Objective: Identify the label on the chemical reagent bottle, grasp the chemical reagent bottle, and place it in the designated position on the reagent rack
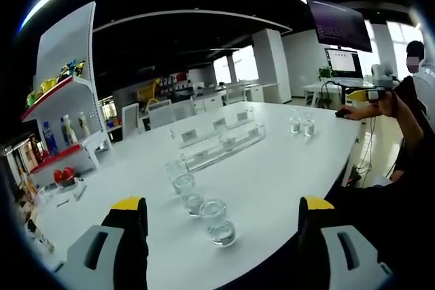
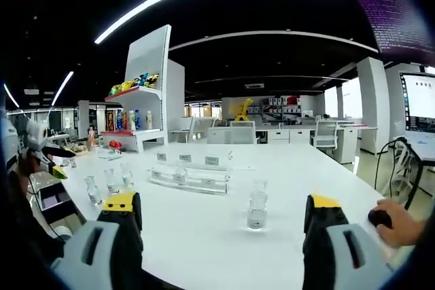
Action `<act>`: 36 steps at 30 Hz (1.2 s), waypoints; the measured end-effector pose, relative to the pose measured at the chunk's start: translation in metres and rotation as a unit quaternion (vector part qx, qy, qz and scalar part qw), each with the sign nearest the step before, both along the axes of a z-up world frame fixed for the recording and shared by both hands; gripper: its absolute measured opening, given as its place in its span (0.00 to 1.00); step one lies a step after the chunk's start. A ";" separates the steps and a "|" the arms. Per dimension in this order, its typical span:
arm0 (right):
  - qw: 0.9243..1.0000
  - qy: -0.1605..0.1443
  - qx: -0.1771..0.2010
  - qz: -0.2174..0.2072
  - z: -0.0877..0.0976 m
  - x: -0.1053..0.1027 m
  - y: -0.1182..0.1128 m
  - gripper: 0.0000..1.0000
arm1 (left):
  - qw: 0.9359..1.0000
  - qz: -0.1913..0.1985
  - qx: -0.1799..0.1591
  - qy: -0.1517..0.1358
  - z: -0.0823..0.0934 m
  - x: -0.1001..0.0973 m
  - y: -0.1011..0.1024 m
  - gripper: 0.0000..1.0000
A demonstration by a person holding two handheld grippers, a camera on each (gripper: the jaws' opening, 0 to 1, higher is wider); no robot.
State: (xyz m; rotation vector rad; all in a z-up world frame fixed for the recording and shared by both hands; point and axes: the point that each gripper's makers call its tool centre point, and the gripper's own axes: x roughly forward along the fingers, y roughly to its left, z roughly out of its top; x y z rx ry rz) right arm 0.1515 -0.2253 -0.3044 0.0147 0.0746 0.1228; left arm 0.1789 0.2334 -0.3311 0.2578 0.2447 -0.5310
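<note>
Left gripper (image 1: 221, 212): jaws wide apart, holding nothing, above the near edge of the white table (image 1: 285, 168).
Right gripper (image 2: 221, 208): jaws wide apart, holding nothing.
Reagent bottles: a row of clear ones (image 1: 219, 222) just ahead of the left gripper; another (image 2: 257, 210) stands between the right jaws' tips.
Reagent rack (image 1: 221, 142): clear, labelled, mid-table beyond the bottles.
Shelf (image 1: 64, 100): far left, with coloured items.
</note>
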 end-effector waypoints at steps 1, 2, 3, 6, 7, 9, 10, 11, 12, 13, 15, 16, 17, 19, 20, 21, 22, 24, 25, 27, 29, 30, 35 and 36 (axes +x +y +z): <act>1.000 0.001 0.001 0.000 -0.001 0.000 0.000 0.96 | 1.000 0.000 0.000 0.000 0.000 0.000 0.000 0.91; 1.000 0.001 0.001 0.000 -0.001 0.001 0.000 0.96 | 1.000 0.000 0.001 -0.001 0.000 0.000 0.000 0.91; 1.000 0.001 0.001 0.000 -0.002 0.002 -0.001 0.96 | 1.000 0.000 0.001 -0.001 0.001 0.000 0.000 0.91; 1.000 0.003 0.001 0.000 -0.003 0.004 -0.001 0.96 | 1.000 -0.001 0.001 -0.001 0.001 0.000 -0.001 0.91; 1.000 0.003 0.000 -0.001 -0.004 0.005 -0.002 0.96 | 1.000 -0.001 0.001 -0.001 0.001 0.000 -0.001 0.91; 1.000 0.004 -0.002 -0.004 -0.005 0.007 -0.003 0.96 | 1.000 0.000 0.001 -0.001 0.001 0.000 -0.001 0.91; 1.000 0.004 -0.003 -0.004 -0.005 0.008 -0.003 0.96 | 1.000 0.000 0.000 -0.001 0.001 0.000 -0.001 0.91; 1.000 0.004 -0.004 -0.004 -0.006 0.009 -0.003 0.96 | 1.000 0.000 0.000 -0.001 0.001 0.000 -0.001 0.91; 1.000 0.005 -0.004 -0.004 -0.007 0.011 -0.003 0.96 | 1.000 0.000 0.000 -0.001 0.001 0.000 -0.001 0.91; 1.000 0.007 -0.002 -0.003 -0.009 0.013 -0.004 0.96 | 1.000 0.000 0.001 -0.001 0.000 0.000 -0.001 0.91; 1.000 0.009 -0.001 -0.003 -0.011 0.017 -0.004 0.96 | 1.000 -0.001 0.002 0.000 0.000 0.000 -0.001 0.91; 1.000 0.012 -0.001 -0.003 -0.014 0.020 -0.004 0.96 | 1.000 0.000 0.002 0.000 0.000 0.000 -0.001 0.91; 1.000 0.013 -0.001 -0.003 -0.016 0.023 -0.005 0.96 | 1.000 0.000 0.001 -0.001 0.000 0.000 -0.001 0.91; 1.000 0.019 -0.004 -0.001 -0.020 0.028 -0.005 0.96 | 1.000 -0.001 0.001 -0.001 0.000 0.000 -0.002 0.91; 1.000 0.022 -0.006 0.000 -0.023 0.030 -0.005 0.96 | 1.000 -0.001 0.001 -0.001 0.000 0.000 -0.002 0.91; 1.000 0.026 -0.008 -0.001 -0.025 0.033 -0.006 0.96 | 1.000 -0.001 0.002 -0.001 0.000 0.000 -0.002 0.91; 1.000 0.027 -0.010 -0.001 -0.027 0.035 -0.007 0.96 | 1.000 -0.001 0.002 -0.001 0.001 0.000 -0.002 0.91; 0.999 0.031 -0.010 -0.002 -0.032 0.039 -0.009 0.96 | 1.000 -0.002 0.002 -0.002 0.001 0.000 -0.002 0.91; 1.000 0.029 -0.008 -0.002 -0.032 0.040 -0.010 0.96 | 1.000 -0.001 0.002 -0.002 0.001 0.000 -0.002 0.91; 1.000 0.026 -0.003 -0.002 -0.034 0.043 -0.011 0.96 | 1.000 0.000 0.002 -0.002 0.001 0.000 -0.001 0.91; 1.000 0.025 0.000 -0.005 -0.036 0.047 -0.013 0.96 | 1.000 0.000 0.001 -0.002 0.001 0.000 -0.001 0.91; 1.000 0.026 0.001 -0.005 -0.037 0.048 -0.014 0.96 | 1.000 0.000 0.002 -0.002 0.002 0.000 -0.001 0.91; 1.000 0.022 0.001 -0.008 -0.041 0.057 -0.020 0.94 | 1.000 -0.001 0.003 -0.004 0.003 0.000 -0.002 0.91; 1.000 0.021 0.003 -0.008 -0.043 0.059 -0.021 0.93 | 1.000 -0.001 0.002 -0.005 0.003 0.000 -0.002 0.91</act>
